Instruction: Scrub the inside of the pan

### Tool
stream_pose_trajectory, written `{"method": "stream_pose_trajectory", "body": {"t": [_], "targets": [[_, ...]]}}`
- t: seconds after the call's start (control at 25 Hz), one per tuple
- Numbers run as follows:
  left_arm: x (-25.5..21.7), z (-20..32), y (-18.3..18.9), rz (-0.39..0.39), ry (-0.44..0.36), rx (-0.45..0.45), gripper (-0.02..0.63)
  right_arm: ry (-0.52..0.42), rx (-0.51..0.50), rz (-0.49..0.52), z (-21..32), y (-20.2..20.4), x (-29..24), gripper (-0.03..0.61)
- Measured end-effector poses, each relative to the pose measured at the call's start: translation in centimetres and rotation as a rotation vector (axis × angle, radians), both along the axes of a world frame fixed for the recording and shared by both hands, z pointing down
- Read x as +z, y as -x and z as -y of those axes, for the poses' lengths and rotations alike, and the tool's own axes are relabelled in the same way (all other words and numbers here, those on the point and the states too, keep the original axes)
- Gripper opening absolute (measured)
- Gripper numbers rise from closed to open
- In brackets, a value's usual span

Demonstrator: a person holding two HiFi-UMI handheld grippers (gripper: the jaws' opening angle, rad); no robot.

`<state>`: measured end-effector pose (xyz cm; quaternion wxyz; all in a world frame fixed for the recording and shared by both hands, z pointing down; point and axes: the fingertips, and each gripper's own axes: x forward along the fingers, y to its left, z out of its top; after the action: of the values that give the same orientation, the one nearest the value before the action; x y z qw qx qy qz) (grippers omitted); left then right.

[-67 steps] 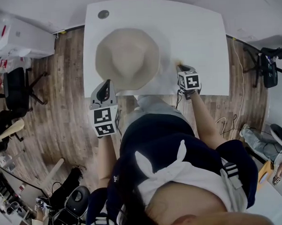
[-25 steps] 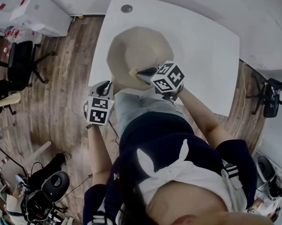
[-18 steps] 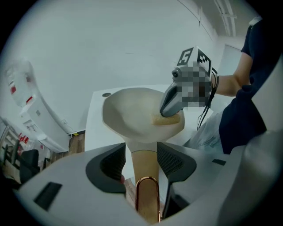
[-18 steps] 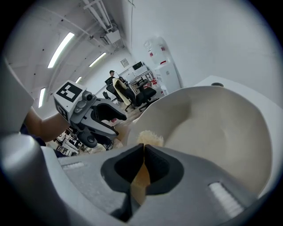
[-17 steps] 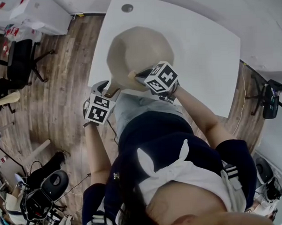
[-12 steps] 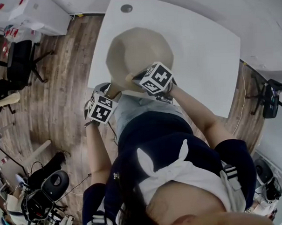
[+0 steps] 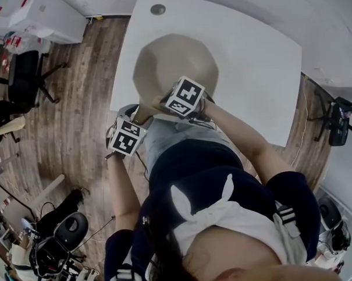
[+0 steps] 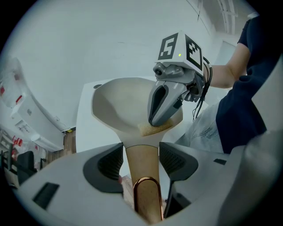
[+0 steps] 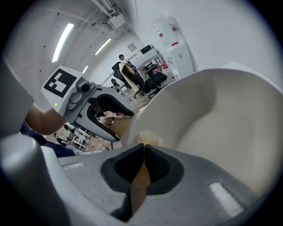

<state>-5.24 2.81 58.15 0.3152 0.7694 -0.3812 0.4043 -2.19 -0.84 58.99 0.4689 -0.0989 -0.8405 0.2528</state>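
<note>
"The pan [image 7: 173, 60] is at the table's [image 7: 259, 52] near edge; the left gripper [image 8: 140, 154] has just opened wide around its handle [image 8: 142, 170]."

"Best clamp that first, then the right gripper [image 9: 143, 150], pinching the sponge [image 8: 152, 129], scrubs firmly."

No text reads clearly; the red labels [image 9: 174, 43] on the white cabinet [image 7: 48, 20] beside the table [image 7: 254, 58] seem too blurred.

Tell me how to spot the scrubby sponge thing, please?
Find the white table, then the big beige pan on it. Look inside the pan, at the edge nearest its brown handle, where the right gripper's jaws pinch a small sponge. It is pale yellow and fuzzy, while everything around it is smooth.
</note>
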Motion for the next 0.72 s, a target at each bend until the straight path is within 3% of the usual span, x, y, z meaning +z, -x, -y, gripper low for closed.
{"method": "stream_pose_trajectory", "body": {"t": [0.16, 0.28, 0.4, 0.72], "targets": [[1.0, -0.4, -0.6, 0.011, 0.052, 0.028, 0.259, -0.003, -0.008, 0.003, 0.2, 0.4, 0.4, 0.008], [2.7, -0.9, -0.9, 0.085, 0.08, 0.076, 0.281, -0.003, 0.002, 0.002, 0.4, 0.8, 0.7, 0.008], [3.5, -0.6, -0.8, 0.131, 0.063, 0.068, 0.279, -0.004, 0.005, 0.004, 0.4, 1.1, 0.8, 0.008], [3.5, -0.5, -0.8, 0.113, 0.078, 0.052, 0.272, -0.01, -0.007, 0.034, 0.5, 1.9, 0.5, 0.008]]}}
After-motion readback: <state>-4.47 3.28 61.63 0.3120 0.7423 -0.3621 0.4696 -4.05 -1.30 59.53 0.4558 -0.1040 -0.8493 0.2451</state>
